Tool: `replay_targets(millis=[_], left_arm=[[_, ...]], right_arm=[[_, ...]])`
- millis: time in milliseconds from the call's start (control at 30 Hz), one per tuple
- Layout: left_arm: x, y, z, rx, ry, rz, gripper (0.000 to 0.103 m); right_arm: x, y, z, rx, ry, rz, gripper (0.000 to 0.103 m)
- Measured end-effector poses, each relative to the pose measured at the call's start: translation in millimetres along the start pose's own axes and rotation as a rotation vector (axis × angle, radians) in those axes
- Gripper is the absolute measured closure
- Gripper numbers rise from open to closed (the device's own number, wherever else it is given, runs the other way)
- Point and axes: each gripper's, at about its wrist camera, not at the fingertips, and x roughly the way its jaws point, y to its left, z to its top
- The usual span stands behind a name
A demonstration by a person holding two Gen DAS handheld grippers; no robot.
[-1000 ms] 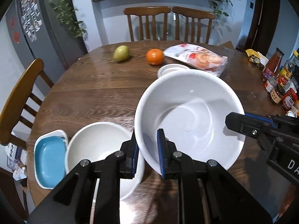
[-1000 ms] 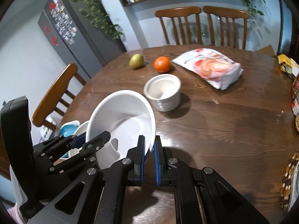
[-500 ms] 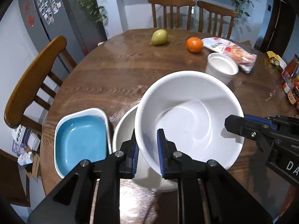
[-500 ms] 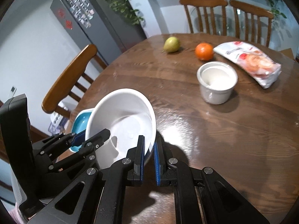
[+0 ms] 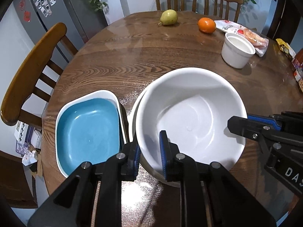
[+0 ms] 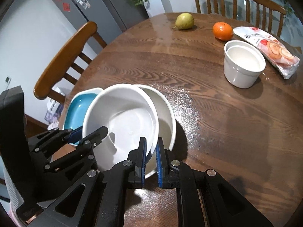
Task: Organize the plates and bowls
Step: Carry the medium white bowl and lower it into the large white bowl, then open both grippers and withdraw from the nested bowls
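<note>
Bowl (image 5: 189,117), white, pinched by our left gripper (image 5: 149,151) and right gripper (image 6: 151,151) at opposite rims, hangs tilted over second bowl (image 6: 166,113), lower centre.

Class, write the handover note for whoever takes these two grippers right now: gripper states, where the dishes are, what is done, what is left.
Left gripper: shut on the large white bowl, near rim.
Right gripper: shut on the same bowl's opposite rim.
The bowl hangs tilted over a second white bowl, partly in it, not seated.
Blue square dish sits beside them at the table edge; white ramekin stands apart, far right.
Left: seat the bowl, release, then gather the ramekin.
</note>
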Motion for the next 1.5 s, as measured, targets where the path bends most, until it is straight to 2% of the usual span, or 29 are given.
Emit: replay_targets(millis=[367, 467, 533, 600, 767, 833, 900, 933, 967, 1067, 1100, 1233, 1333, 1500], left_arm=[[0.9, 0.9, 1.2, 0.005, -0.003, -0.013, 0.082], [-1.2, -1.0, 2.0, 0.006, -0.010, -0.021, 0.071], [-4.1, -2.5, 2.8, 0.011, -0.024, -0.018, 0.059], [-7.2, -3.4, 3.7, 0.013, -0.039, -0.004, 0.051], [-14.1, -0.6, 5.1, 0.002, -0.059, 0.008, 0.044], [-17.4, 0.3, 5.4, -0.005, -0.068, 0.015, 0.034], [-21.3, 0.8, 5.8, -0.014, -0.076, 0.015, 0.031], [-22.9, 0.5, 5.9, -0.016, -0.080, 0.014, 0.027], [-25.3, -0.2, 6.2, -0.018, -0.085, 0.016, 0.025], [-30.6, -3.2, 5.7, -0.020, -0.095, 0.020, 0.021], [-32.4, -4.3, 5.6, -0.023, -0.096, 0.020, 0.020], [-38.4, -9.6, 4.1, -0.031, -0.100, 0.013, 0.015], [-45.8, -17.1, 3.0, -0.027, -0.121, 0.013, 0.006], [-55.1, -30.2, 1.9, -0.011, -0.141, 0.006, 0.004]], right_arm=[[0.7, 7.0, -1.2, -0.018, -0.007, -0.074, 0.093], [-1.8, 9.7, -0.3, -0.035, -0.024, -0.102, 0.093], [-4.2, 11.9, 0.7, -0.049, -0.039, -0.126, 0.092], [-6.3, 12.7, 1.3, -0.056, -0.048, -0.137, 0.092], [-16.1, 11.5, 1.4, -0.059, -0.080, -0.152, 0.092], [-22.1, 10.2, 1.1, -0.056, -0.092, -0.149, 0.092], [-28.4, 9.0, 0.1, -0.055, -0.104, -0.150, 0.091], [-30.9, 8.2, -0.6, -0.053, -0.109, -0.150, 0.090], [-34.5, 6.1, -1.3, -0.048, -0.115, -0.148, 0.084], [-46.6, -1.7, -5.9, -0.015, -0.146, -0.139, 0.060], [-50.0, -4.2, -7.4, -0.004, -0.154, -0.135, 0.055], [-64.1, -18.1, -14.5, 0.045, -0.176, -0.123, 0.055], [-76.2, -30.3, -20.4, 0.076, -0.195, -0.124, 0.055], [-95.0, -52.6, -31.9, 0.129, -0.220, -0.128, 0.055]])
